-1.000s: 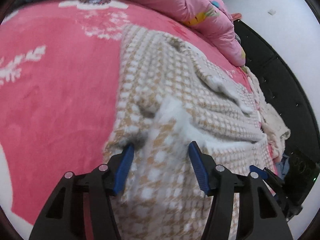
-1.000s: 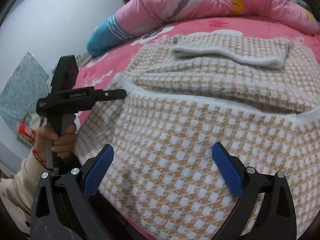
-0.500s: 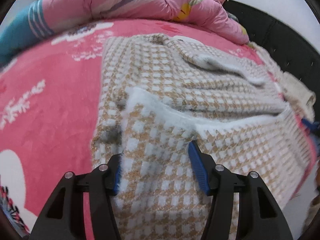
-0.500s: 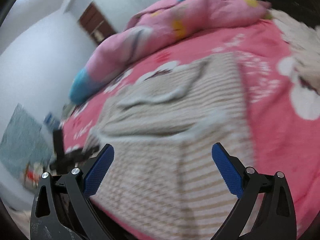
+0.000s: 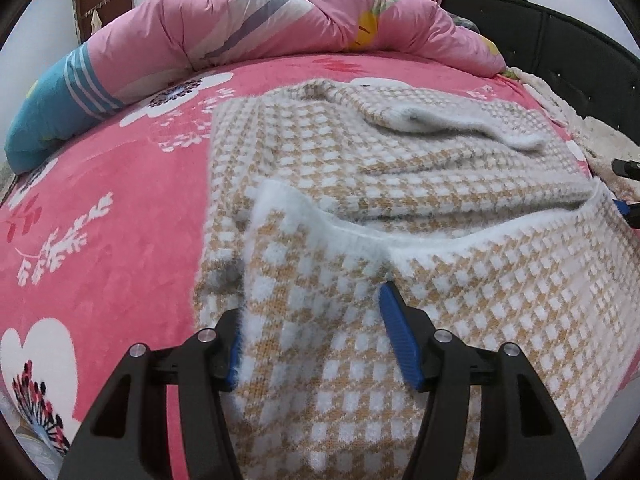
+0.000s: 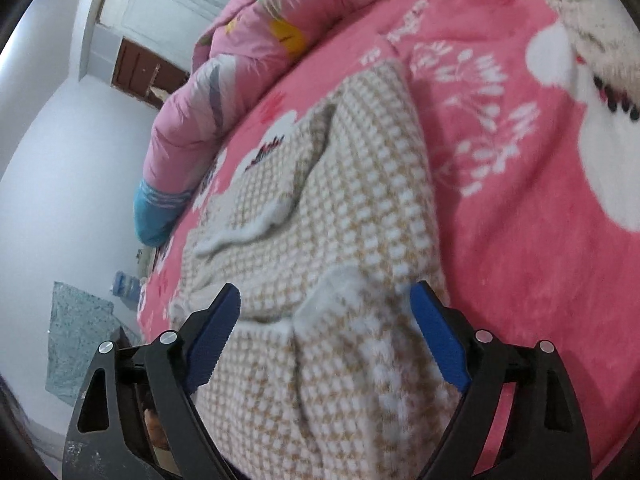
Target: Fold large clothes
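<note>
No brand, label or readable writing showed in either view; the only markings were the white flower and heart prints on the pink blanket (image 5: 120,216) covering the bed.

The sweater (image 5: 460,184), a large tan-and-white checked knit with fuzzy white edging, lay spread on that blanket, partly folded, a sleeve with a white cuff doubled across its upper part. Its near portion hung over the bed edge toward me.

I had the left gripper (image 5: 316,340) at the sweater's near left corner. Its jaws stood about half open with a band of the knit lying between the blue pads. The left pad was partly buried behind the fuzzy edge; the right pad sat against the fabric surface. I could not tell whether the cloth was actually pinched.

The right gripper (image 6: 324,332) hovered over the sweater's near right corner, where the white-edged hem bunched up between the fingers. Its jaws were wide and had just been closing, the knit between them but neither pad visibly pressing it. The view was motion-blurred.

A rolled pink quilt (image 5: 280,28) lay along the far side of the bed, well apart from the sweater. A dark headboard (image 5: 560,52) stood at right.
</note>
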